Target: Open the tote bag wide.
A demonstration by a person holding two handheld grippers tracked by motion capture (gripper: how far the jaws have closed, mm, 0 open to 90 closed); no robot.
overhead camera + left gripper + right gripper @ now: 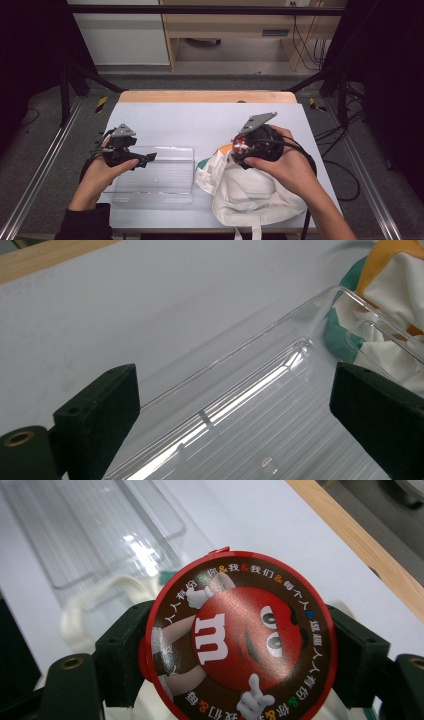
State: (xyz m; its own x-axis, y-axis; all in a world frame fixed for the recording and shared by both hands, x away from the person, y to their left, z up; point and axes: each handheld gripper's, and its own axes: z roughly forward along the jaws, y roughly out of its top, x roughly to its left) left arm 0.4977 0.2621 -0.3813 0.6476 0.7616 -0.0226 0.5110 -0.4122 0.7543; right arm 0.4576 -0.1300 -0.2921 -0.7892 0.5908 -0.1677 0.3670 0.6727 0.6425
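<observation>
While the round red candy tin (pixel 240 637) is clamped between the jaws of the right claw (pixel 243 150), it is held in the air at centre right of the high view, just above the mouth of the white cloth bag (pixel 250 192). The job — judged from this — looks like moving the tin out of the bag and into the clear plastic tray (pixel 165 175) at lower left of centre; the tray is seen bare, so the lifting seems done and the carrying across and setting down are left. The left claw (pixel 145 159) is released, its jaws standing wide apart over the tray's near-left rim with nothing between them, perhaps to steady the tray.

On the tin's lid a red cartoon sweet with eyes, white gloves and a large white "m" is printed — the M&M's mark. Around the brown border a ring of Chinese characters is set, broken by coloured "&" signs; "你&我&我们" can be made out, the rest less surely. No writing can be read on the bag, though orange and teal patches are seen on it, nor on the white tabletop (pixel 200 122).
</observation>
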